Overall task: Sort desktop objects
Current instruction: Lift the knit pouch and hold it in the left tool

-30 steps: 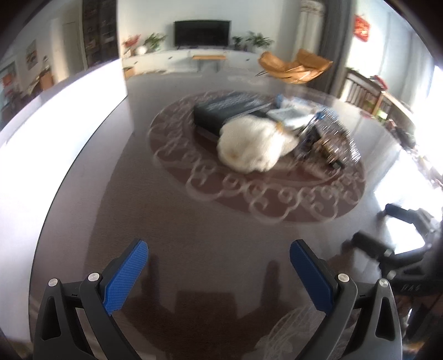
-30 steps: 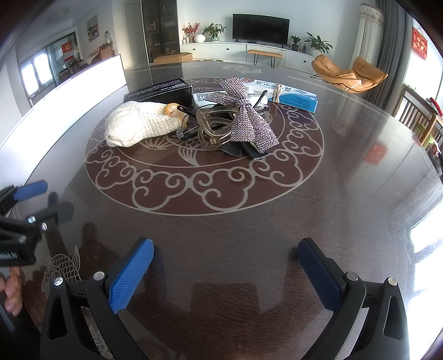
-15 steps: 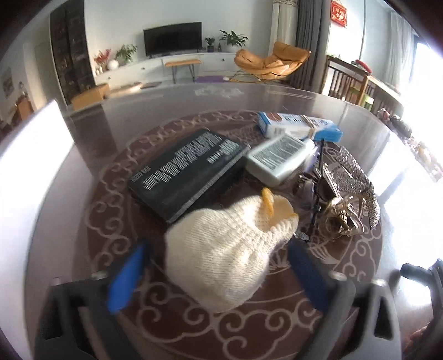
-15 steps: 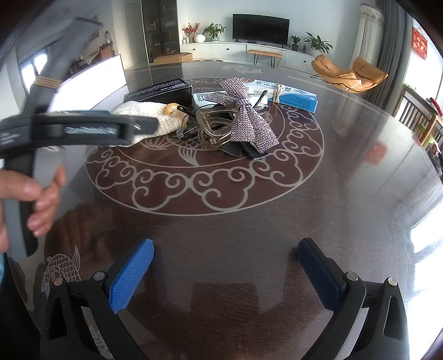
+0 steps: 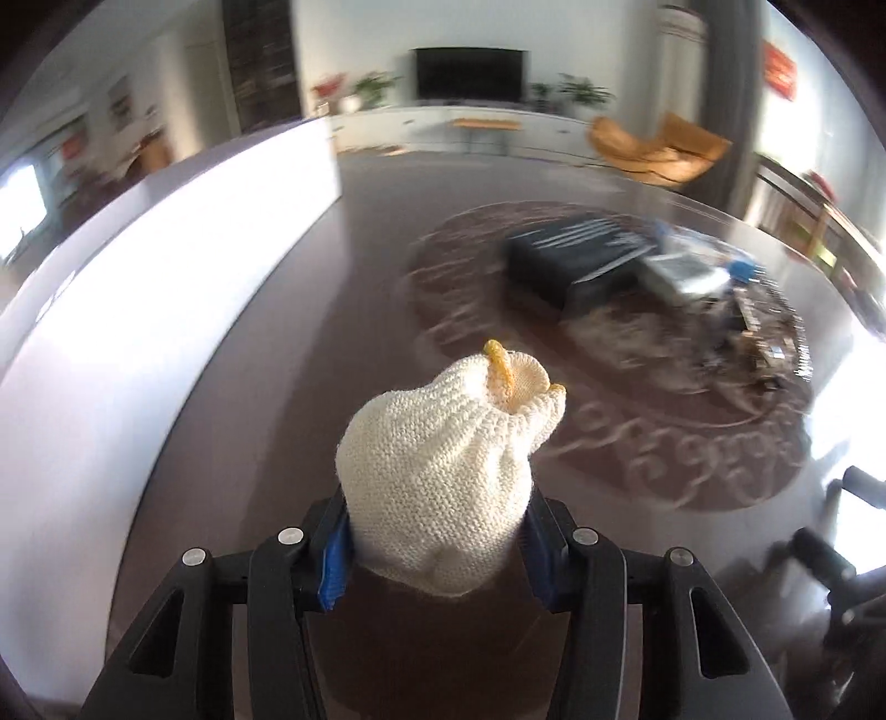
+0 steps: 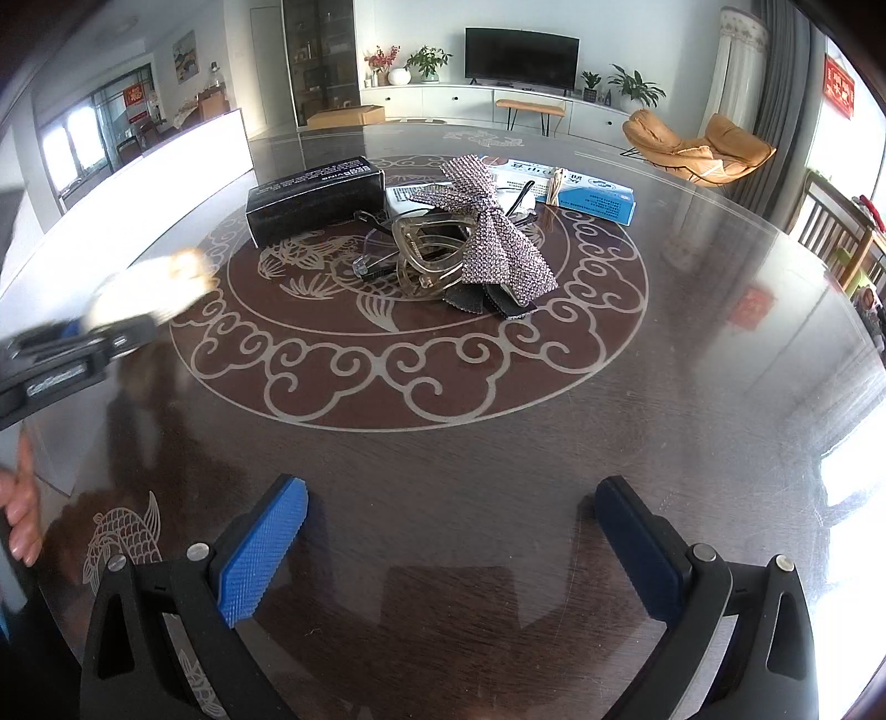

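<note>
We've got the knitted pouch (image 5: 443, 476) clamped in our left gripper (image 5: 437, 554), long axis pointing forward, lifted near the tabletop's (image 6: 443, 443) left edge. Right gripper (image 6: 448, 543) hangs wide open, nearer the remaining pile.

Background only: living room behind the table

We see a dark glossy table (image 6: 692, 421) with a pale scroll-and-fish medallion (image 6: 410, 354) inlaid at its centre. Past it, a wall-mounted TV (image 6: 521, 52) above a long white low cabinet (image 6: 470, 102), potted plants (image 6: 637, 86) and a red flower vase (image 6: 382, 61) on top. An orange lounge chair (image 6: 698, 147) sits to the right, near grey curtains (image 6: 781, 83). Red hanging decoration (image 6: 839, 91) on the right wall. Dark glass-front cabinet (image 6: 318, 55) at left. Left wrist view is motion-blurred.
</note>
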The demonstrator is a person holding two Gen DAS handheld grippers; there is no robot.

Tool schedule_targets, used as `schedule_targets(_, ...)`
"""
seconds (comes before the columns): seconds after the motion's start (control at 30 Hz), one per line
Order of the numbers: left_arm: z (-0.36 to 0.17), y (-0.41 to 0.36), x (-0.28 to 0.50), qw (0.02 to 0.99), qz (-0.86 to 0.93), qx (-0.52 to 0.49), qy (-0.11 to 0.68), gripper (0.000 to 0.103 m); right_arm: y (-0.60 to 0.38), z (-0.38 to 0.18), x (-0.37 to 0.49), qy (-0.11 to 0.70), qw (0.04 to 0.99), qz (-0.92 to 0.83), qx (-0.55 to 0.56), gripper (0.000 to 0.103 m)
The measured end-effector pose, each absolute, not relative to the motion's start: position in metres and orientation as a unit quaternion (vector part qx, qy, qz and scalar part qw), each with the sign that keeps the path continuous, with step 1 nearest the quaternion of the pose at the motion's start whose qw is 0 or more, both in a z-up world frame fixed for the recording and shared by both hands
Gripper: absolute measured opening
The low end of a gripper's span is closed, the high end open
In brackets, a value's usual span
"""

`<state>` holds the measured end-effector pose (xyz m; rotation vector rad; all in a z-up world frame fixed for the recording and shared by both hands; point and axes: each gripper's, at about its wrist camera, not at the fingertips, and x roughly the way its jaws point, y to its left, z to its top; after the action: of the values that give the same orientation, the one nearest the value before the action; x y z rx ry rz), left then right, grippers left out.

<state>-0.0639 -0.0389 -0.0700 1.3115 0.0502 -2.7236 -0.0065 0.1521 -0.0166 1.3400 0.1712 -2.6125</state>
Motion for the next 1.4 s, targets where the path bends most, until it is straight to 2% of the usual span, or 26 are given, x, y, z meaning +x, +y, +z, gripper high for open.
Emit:
schedule_targets(0.07, -0.070, -0.046, -0.062, 0.064, -0.899, 0.431, 0.032, 0.051, 0.152, -0.017, -0.007, 0.058, 0.100, -0.884, 0.453, 0.103)
schedule_targets(0.17, -0.072, -0.048, -0.060, 0.062, -0.900, 0.429, 0.050, 0.060, 0.152, -0.017, -0.007, 0.058, 0.100, -0.884, 0.453, 0.103)
schedule_targets(0.23, -0.074, -0.043, -0.061, 0.051, -0.899, 0.432, 0.051, 0.081, 0.152, -0.017, -0.007, 0.058, 0.100, -0.884, 0.453, 0.103)
schedule_targets(0.27, -0.075, -0.040, -0.061, 0.043, -0.898, 0.435, 0.049, 0.085, 0.152, -0.017, -0.007, 0.058, 0.100, -0.884, 0.453, 0.103)
schedule_targets(0.37, -0.076, -0.031, -0.064, 0.039, -0.895, 0.443, 0.023, 0.089, 0.152, -0.017, -0.007, 0.058, 0.100, -0.884, 0.453, 0.103)
schedule_targets(0.5, -0.076, -0.025, -0.070, 0.028, -0.892, 0.451, 0.008, 0.099, 0.152, -0.017, -0.007, 0.058, 0.100, -0.884, 0.453, 0.103)
schedule_targets(0.63, -0.077, -0.026, -0.069, 0.023, -0.890, 0.454, 0.007, 0.103, 0.152, -0.017, -0.007, 0.058, 0.100, -0.884, 0.453, 0.103)
schedule_targets(1.4, -0.078, -0.027, -0.074, 0.022, -0.890, 0.456, 0.007, 0.103, 0.151, -0.017, -0.007, 0.058, 0.099, -0.884, 0.453, 0.103)
